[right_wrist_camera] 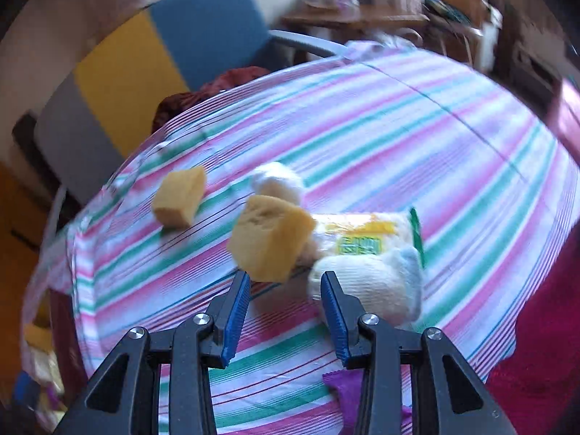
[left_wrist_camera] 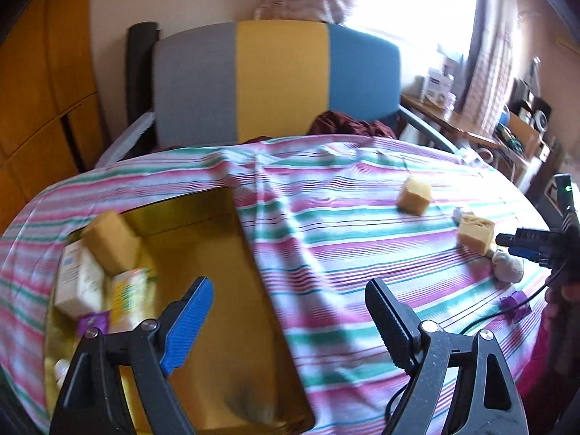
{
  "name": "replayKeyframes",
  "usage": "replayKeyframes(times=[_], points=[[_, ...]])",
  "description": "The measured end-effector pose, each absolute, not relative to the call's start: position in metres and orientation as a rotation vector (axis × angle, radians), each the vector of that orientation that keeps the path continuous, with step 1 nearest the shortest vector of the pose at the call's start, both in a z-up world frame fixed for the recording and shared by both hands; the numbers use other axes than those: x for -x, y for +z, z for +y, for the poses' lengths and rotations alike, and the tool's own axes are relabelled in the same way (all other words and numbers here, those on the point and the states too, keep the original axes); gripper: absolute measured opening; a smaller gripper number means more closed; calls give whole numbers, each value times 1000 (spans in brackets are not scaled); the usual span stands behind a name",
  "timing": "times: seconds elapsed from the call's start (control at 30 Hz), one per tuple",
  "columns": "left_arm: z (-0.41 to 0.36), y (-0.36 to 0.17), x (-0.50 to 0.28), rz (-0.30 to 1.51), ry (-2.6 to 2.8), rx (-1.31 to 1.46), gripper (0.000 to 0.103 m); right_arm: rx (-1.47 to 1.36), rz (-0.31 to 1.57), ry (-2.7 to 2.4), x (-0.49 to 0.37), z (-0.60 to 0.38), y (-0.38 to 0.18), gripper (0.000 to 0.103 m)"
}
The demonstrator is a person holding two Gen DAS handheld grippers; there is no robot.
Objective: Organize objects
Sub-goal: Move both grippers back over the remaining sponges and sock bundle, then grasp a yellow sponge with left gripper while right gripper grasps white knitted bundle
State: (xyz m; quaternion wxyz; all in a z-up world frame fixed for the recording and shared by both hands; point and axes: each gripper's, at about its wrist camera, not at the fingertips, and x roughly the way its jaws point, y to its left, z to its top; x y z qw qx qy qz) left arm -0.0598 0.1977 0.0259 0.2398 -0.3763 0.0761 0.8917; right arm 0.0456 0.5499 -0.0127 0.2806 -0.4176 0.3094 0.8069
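My left gripper point(left_wrist_camera: 288, 282) hangs open and empty over the right edge of a gold tray point(left_wrist_camera: 224, 275). The tray's left end holds a tan sponge point(left_wrist_camera: 108, 241), a white box point(left_wrist_camera: 79, 279), a yellow-green packet point(left_wrist_camera: 127, 297) and a purple wrapper point(left_wrist_camera: 94, 322). Two more sponges point(left_wrist_camera: 415, 195) point(left_wrist_camera: 476, 233) lie on the striped cloth to the right. My right gripper point(right_wrist_camera: 285, 277) has its blue pads a little apart, nothing between them. Just beyond its tips sits a sponge point(right_wrist_camera: 268, 239), with a white roll point(right_wrist_camera: 366, 290) and a green-labelled packet point(right_wrist_camera: 362, 239) on the right.
A second sponge point(right_wrist_camera: 179, 195) and a white ball point(right_wrist_camera: 279, 181) lie farther back. A purple wrapper point(right_wrist_camera: 348, 391) sits under the right gripper. A grey lump point(left_wrist_camera: 507, 266) lies near a black cable point(left_wrist_camera: 507, 311). A grey, yellow and blue chair point(left_wrist_camera: 279, 79) stands behind the table.
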Motion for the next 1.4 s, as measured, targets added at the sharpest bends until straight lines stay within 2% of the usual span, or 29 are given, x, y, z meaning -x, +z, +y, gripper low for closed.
replayKeyframes(times=[0.1, 0.43, 1.03, 1.17, 1.4], points=[[226, 20, 67, 220, 2399, 1048, 86, 1082, 913, 2146, -55, 560, -14, 40], [309, 11, 88, 301, 2322, 1029, 86, 1003, 941, 2177, -62, 562, -2, 40], [454, -9, 129, 478, 2161, 956, 86, 1038, 1000, 2225, -55, 559, -7, 41], [485, -24, 135, 587, 2135, 924, 86, 1039, 1022, 2229, -56, 560, -8, 41], [512, -52, 161, 583, 2117, 1007, 86, 1041, 1031, 2233, -55, 559, -8, 41]])
